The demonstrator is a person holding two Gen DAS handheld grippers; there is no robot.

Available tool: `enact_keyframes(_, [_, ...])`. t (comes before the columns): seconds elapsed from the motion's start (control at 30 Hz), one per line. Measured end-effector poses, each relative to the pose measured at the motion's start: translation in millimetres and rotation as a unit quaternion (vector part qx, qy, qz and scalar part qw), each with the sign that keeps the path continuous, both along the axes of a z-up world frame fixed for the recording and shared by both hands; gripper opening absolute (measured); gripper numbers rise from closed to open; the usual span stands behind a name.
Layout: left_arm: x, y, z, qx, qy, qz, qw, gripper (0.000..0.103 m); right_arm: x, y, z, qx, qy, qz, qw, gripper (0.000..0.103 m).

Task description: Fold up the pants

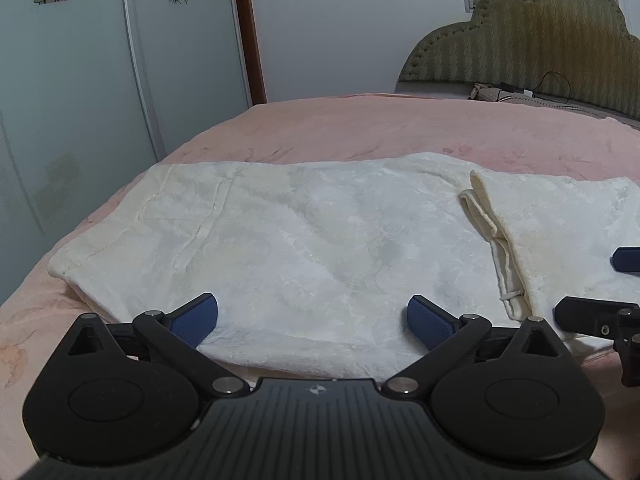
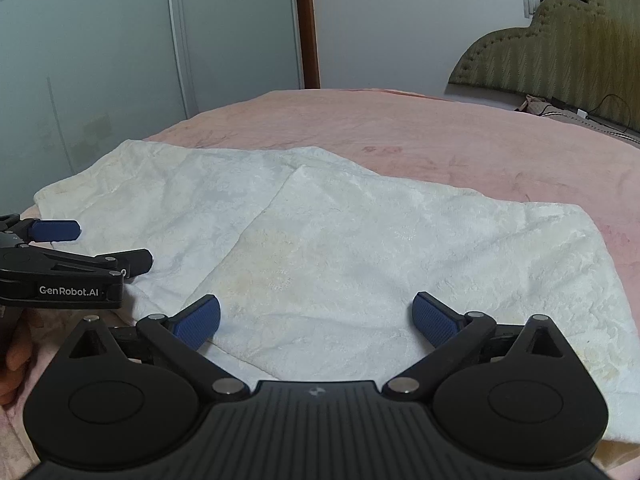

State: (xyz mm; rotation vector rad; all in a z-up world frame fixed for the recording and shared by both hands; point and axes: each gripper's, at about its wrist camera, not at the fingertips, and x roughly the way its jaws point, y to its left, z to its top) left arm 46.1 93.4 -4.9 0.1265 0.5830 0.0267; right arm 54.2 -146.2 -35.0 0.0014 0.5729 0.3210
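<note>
Cream-white fleecy pants (image 1: 312,248) lie flat on a pink bed, with one end folded back over the rest; the folded layer's hem edge (image 1: 496,240) shows at right. In the right wrist view the pants (image 2: 320,264) spread across the middle, the folded layer on top. My left gripper (image 1: 312,320) is open and empty, low over the pants' near edge. It also shows at the left edge of the right wrist view (image 2: 108,246). My right gripper (image 2: 316,320) is open and empty over the folded layer; its fingers (image 1: 624,260) show at the right edge of the left wrist view.
The pink bedspread (image 1: 360,128) extends far beyond the pants. A padded olive headboard (image 1: 540,40) with a cable stands at the back right. Sliding wardrobe doors (image 1: 80,100) with flower decals stand at the left, close to the bed's edge.
</note>
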Motion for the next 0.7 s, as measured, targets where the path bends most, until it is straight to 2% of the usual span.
enact_keyframes(0.13, [-8, 7, 4, -0.008, -0.007, -0.010, 0.9999, 0.103, -7, 6, 6, 0.014, -0.015, 0.005, 1.000, 0.103])
enact_keyframes(0.23, [-19, 26, 13, -0.021, -0.016, 0.006, 0.9996, 0.101, -17, 28, 17, 0.026, -0.042, 0.058, 0.997, 0.103])
enact_keyframes(0.33, [-23, 63, 22, -0.056, -0.018, 0.057, 0.9966, 0.099, -30, 68, 26, -0.031, -0.092, 0.107, 0.990, 0.103])
enact_keyframes(0.4, [-18, 98, 26, -0.109, -0.004, 0.096, 0.9894, 0.098, -37, 96, 26, -0.085, -0.121, 0.136, 0.980, 0.102])
enact_keyframes(0.47, [-9, 136, 26, -0.190, 0.017, 0.132, 0.9728, 0.098, -43, 123, 22, -0.135, -0.140, 0.166, 0.967, 0.102])
enact_keyframes(0.57, [2, 189, 18, -0.329, 0.051, 0.159, 0.9293, 0.097, -48, 157, 16, -0.185, -0.155, 0.205, 0.948, 0.099])
enact_keyframes(0.63, [8, 208, 11, -0.392, 0.067, 0.154, 0.9044, 0.098, -49, 176, 11, -0.217, -0.162, 0.221, 0.937, 0.096])
enact_keyframes(0.7, [11, 217, 9, -0.418, 0.071, 0.148, 0.8935, 0.098, -48, 196, 1, -0.267, -0.174, 0.226, 0.921, 0.087])
